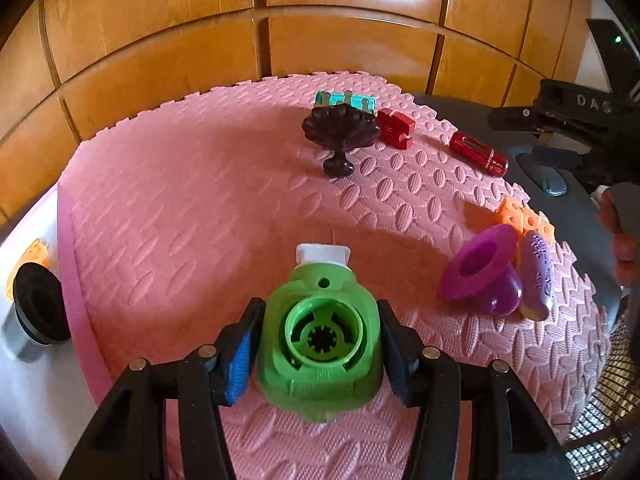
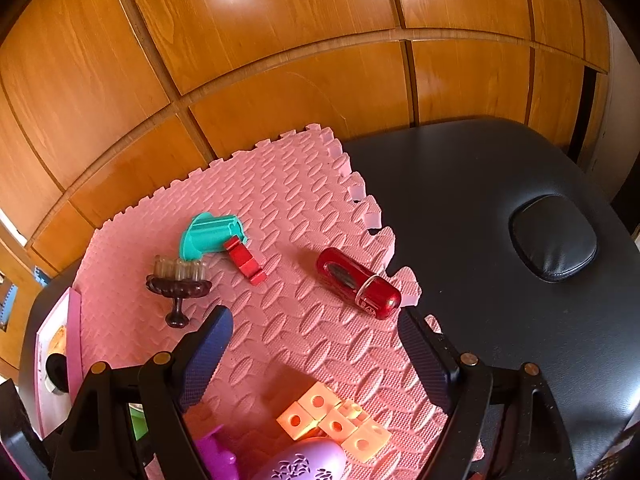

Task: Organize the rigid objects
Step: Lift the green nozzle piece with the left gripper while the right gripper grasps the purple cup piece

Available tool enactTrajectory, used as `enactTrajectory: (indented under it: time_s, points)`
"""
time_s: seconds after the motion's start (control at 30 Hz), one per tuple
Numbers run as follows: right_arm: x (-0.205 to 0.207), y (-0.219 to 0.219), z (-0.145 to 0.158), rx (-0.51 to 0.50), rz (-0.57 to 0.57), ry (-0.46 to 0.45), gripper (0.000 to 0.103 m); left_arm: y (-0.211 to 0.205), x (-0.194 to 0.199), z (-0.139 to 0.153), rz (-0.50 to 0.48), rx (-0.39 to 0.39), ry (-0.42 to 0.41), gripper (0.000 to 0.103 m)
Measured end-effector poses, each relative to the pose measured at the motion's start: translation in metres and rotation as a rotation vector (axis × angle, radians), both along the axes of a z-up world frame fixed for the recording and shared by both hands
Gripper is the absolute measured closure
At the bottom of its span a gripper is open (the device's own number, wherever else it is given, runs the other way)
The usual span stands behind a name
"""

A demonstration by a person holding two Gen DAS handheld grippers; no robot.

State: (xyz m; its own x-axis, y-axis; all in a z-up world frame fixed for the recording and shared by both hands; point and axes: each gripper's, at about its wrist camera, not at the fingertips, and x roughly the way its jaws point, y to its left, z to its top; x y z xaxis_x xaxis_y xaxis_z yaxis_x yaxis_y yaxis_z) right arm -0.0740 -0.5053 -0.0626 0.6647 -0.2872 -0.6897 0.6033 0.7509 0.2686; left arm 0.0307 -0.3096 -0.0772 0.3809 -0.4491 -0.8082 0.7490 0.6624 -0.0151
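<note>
Pink foam mat [image 2: 280, 320] overlies black padded table [image 2: 500, 240], wood-panelled wall [image 2: 280, 60] behind. On mat: brown pedestal [image 1: 338, 136], red capsule [image 2: 356, 282]. Left gripper [image 1: 318, 344] clamps green punch [image 1: 320, 340]; right gripper [image 2: 316, 344] gapes wide, empty.

A room in a home is suggested. The background is filled by glossy wooden cabinet doors [image 2: 280, 60], panelled like a built-in wardrobe. A black padded massage table [image 2: 500, 240] with a cushioned face-hole plug [image 2: 554, 236] is used as the work surface, and a pink interlocking foam play mat [image 1: 200, 220] is laid over it. Small toys and household items are scattered on the mat, among them orange toy blocks [image 2: 336, 420].
</note>
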Motion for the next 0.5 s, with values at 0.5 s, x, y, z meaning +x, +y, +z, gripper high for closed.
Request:
enactTrajectory:
  time_s: [0.5]
  points:
    - [0.027,0.076,-0.003,-0.008,0.535,0.07,0.021,0.042,-0.016,0.021,0.056,-0.053,0.022,0.051]
